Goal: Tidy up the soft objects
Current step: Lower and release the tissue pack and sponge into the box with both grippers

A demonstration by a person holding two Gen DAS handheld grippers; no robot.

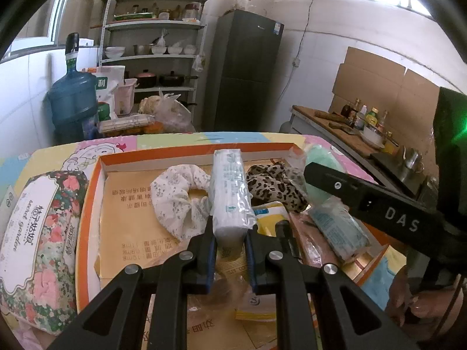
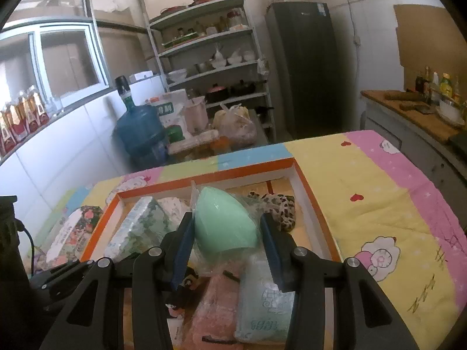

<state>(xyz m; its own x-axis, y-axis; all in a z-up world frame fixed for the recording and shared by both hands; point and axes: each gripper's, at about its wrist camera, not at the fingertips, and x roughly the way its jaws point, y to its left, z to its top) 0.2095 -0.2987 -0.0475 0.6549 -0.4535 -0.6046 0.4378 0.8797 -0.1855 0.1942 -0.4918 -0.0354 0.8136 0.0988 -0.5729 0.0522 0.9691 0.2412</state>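
Note:
My left gripper (image 1: 230, 233) is shut on a white tissue pack (image 1: 230, 192), holding it over the orange-rimmed cardboard tray (image 1: 90, 204). In the tray lie a white floral scrunchie (image 1: 178, 198), a leopard-print scrunchie (image 1: 277, 183), a pale blue packet (image 1: 335, 227) and a pink packet (image 1: 306, 242). My right gripper (image 2: 227, 233) is shut on a mint green egg-shaped sponge in clear wrap (image 2: 224, 224), above the tray (image 2: 318, 204). The tissue pack (image 2: 140, 227), the leopard scrunchie (image 2: 280, 207), a pink packet (image 2: 216, 312) and a pale blue packet (image 2: 262, 306) show below it.
A floral tissue packet (image 1: 41, 233) lies left of the tray on the pastel tablecloth (image 2: 379, 204). Behind the table are a blue water jug (image 1: 73, 99), a shelf rack (image 1: 157, 58), a dark fridge (image 1: 245, 70) and a counter with bottles (image 1: 350, 128).

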